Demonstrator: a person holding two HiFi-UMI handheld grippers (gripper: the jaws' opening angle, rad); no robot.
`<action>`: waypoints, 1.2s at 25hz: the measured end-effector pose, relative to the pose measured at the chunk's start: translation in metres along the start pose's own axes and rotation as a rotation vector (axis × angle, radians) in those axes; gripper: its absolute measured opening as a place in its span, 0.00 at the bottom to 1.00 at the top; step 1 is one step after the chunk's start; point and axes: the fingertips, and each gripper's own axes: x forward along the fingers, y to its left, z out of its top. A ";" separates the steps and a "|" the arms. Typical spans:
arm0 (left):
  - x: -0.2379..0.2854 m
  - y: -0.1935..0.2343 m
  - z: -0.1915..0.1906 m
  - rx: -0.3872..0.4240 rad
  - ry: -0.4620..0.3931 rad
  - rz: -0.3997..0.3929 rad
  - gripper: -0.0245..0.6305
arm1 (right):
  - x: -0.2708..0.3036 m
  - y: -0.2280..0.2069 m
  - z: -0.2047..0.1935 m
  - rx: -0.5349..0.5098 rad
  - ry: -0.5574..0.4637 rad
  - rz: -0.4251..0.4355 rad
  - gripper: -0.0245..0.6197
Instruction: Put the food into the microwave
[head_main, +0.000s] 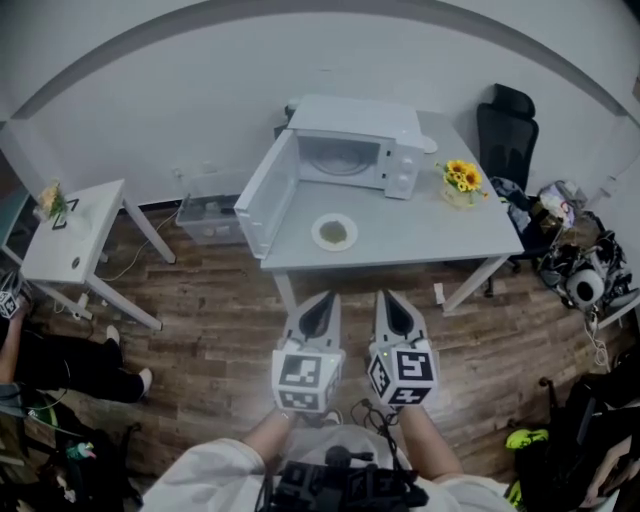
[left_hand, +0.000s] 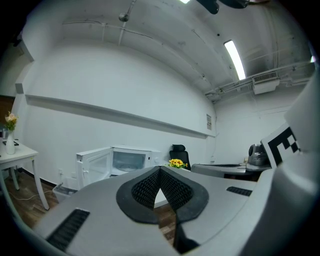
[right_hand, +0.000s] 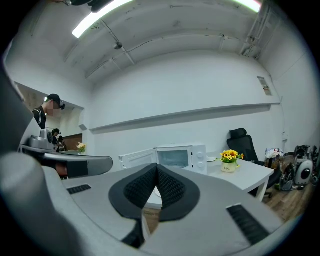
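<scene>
Left gripper (head_main: 322, 300) and right gripper (head_main: 392, 298): fingers closed, empty. Plate (head_main: 334, 232) sits just before microwave (head_main: 355, 150), door (head_main: 266, 195) open. I'd spread fingers early, take rim level.

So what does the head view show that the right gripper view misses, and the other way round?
Only the head view shows the clear storage box on the floor left of the table. Only the right gripper view shows the ceiling light strip and a person in a dark cap far off at its left. Both show the white microwave with its door open, the sunflowers and the black chair.
</scene>
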 end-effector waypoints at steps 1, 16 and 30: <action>0.005 0.000 0.000 -0.001 0.000 0.005 0.05 | 0.004 -0.003 0.000 0.000 0.001 0.004 0.07; 0.038 0.010 -0.004 -0.014 0.013 0.073 0.05 | 0.037 -0.032 0.000 -0.007 0.026 0.035 0.07; 0.111 0.048 -0.003 -0.008 0.021 0.103 0.05 | 0.118 -0.054 0.002 -0.023 0.026 0.047 0.07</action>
